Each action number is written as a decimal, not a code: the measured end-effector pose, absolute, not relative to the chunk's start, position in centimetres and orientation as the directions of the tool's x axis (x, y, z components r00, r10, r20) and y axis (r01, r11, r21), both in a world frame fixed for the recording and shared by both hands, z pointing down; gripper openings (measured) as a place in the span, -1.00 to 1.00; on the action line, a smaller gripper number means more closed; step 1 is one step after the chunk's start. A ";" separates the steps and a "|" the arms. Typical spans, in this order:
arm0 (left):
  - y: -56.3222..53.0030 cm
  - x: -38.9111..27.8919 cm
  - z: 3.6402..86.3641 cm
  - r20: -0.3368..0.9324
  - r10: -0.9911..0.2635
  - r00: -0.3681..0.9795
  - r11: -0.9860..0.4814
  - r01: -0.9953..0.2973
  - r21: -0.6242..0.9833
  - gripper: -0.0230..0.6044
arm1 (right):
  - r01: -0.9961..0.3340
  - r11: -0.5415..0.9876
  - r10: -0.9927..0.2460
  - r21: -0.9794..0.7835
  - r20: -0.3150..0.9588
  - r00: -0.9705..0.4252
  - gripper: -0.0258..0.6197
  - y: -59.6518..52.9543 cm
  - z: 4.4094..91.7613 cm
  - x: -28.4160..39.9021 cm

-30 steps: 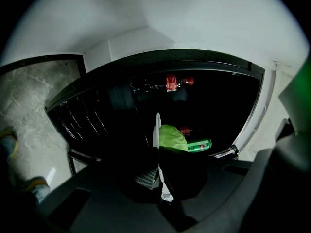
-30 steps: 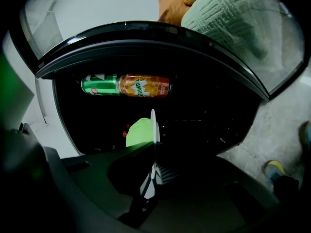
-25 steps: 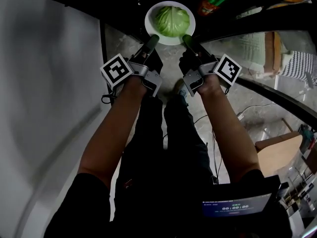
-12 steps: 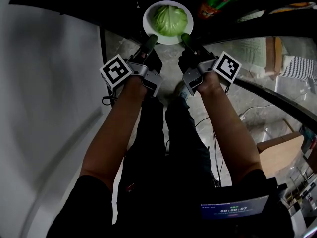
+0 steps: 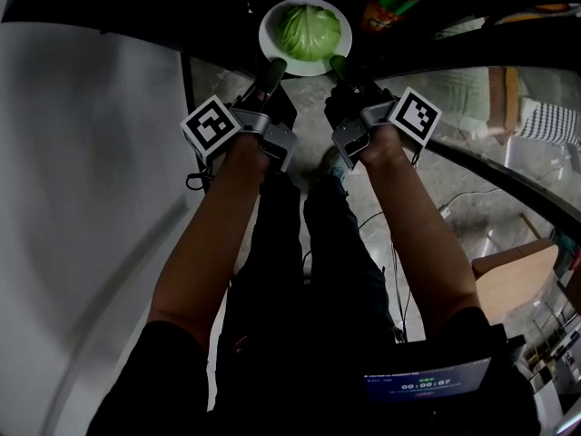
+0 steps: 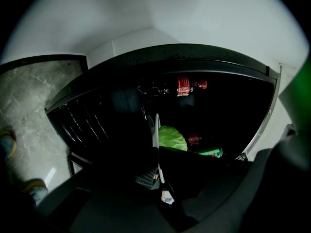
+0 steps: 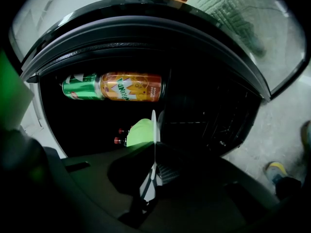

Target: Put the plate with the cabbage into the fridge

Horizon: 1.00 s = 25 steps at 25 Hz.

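Smooth, glossy white, ceramic-looking, on the plate (image 5: 309, 66) at the tips of the left gripper (image 5: 274, 68) and right gripper (image 5: 337, 64). Waxy, veined leaf on the cabbage (image 5: 311, 27). Matt dark plastic on both gripper bodies. Shiny printed metal on the orange can (image 7: 131, 86) above the right gripper. Polished, veined stone on the floor (image 5: 472, 198) below.

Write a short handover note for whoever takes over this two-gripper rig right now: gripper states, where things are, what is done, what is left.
Left gripper: shut on the near-left rim of the round white plate.
Right gripper: shut on its near-right rim.
The pale green cabbage sits on the plate, held at the mouth of the dark open fridge.
Done: plate carried up to the fridge.
Left: set it on a shelf, open both jaws, withdraw.
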<state>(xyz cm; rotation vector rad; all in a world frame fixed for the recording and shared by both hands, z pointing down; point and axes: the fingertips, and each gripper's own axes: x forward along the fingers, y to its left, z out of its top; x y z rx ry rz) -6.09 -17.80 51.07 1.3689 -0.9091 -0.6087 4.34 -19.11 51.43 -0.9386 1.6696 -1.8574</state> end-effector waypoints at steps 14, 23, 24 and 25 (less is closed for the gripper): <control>-17.9 -6.1 51.1 0.220 -0.813 0.538 0.158 -0.160 0.974 -0.89 | -0.108 -0.141 -0.754 -0.984 0.177 -0.632 -0.88 -19.1 51.3 4.4; -17.9 -6.0 51.4 0.224 -0.823 0.522 0.174 -0.144 0.974 -0.89 | -0.105 -0.122 -0.769 -0.987 0.161 -0.618 -0.88 -19.2 51.6 4.5; -17.9 -6.0 51.4 0.218 -0.826 0.520 0.168 -0.142 0.976 -0.89 | -0.107 -0.118 -0.772 -0.987 0.159 -0.615 -0.88 -19.2 51.6 4.5; -18.0 -6.0 51.4 0.212 -0.828 0.519 0.161 -0.142 0.977 -0.89 | -0.109 -0.112 -0.775 -0.988 0.155 -0.613 -0.87 -19.3 51.6 4.5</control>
